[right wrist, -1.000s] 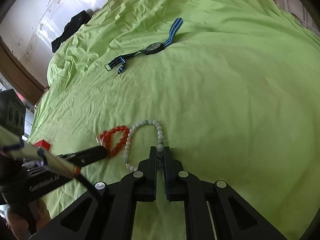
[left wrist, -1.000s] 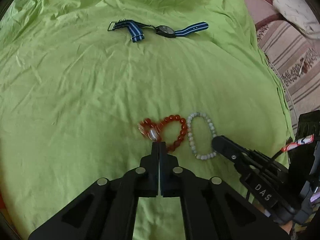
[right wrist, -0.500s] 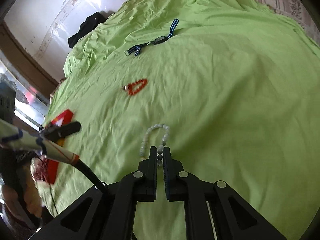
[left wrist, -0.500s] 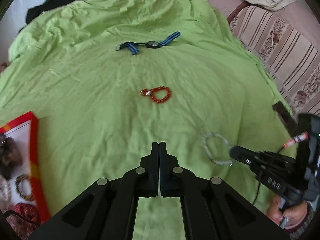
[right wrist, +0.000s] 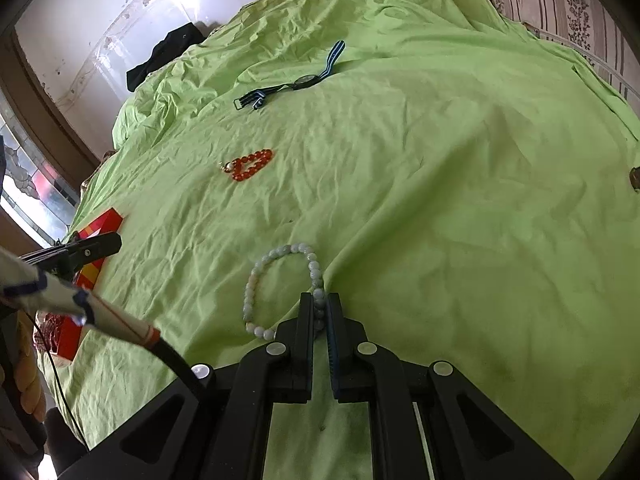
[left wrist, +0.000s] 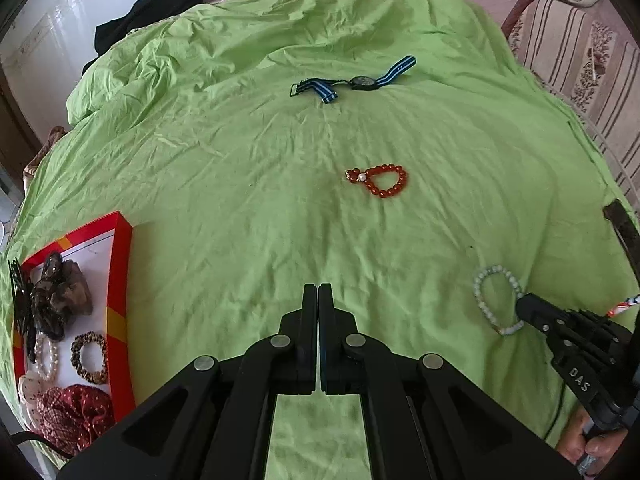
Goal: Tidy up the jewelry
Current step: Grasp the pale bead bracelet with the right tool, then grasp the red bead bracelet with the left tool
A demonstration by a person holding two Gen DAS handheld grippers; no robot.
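Observation:
My right gripper (right wrist: 319, 300) is shut on a pale green bead bracelet (right wrist: 256, 276) and holds it just above the green sheet; it also shows in the left wrist view (left wrist: 486, 304) at the right gripper's tip (left wrist: 524, 306). My left gripper (left wrist: 318, 290) is shut and empty, well back from a red bead bracelet (left wrist: 382, 181) lying mid-sheet, also in the right wrist view (right wrist: 250, 165). A watch with a blue striped strap (left wrist: 362, 82) lies farther back, also in the right wrist view (right wrist: 306, 80). The left gripper shows at the left of the right wrist view (right wrist: 110, 242).
A red-rimmed tray (left wrist: 118, 248) at the left edge holds scrunchies, a pearl bracelet and other pieces. Dark clothing (left wrist: 152, 12) lies at the bed's far left corner. A striped sofa (left wrist: 580, 56) stands to the right. The green sheet (left wrist: 240, 160) is wrinkled.
Both grippers pulled back from the bracelets. The right gripper carried the pale green bracelet away from the red one, which stayed on the sheet. The red tray came into view.

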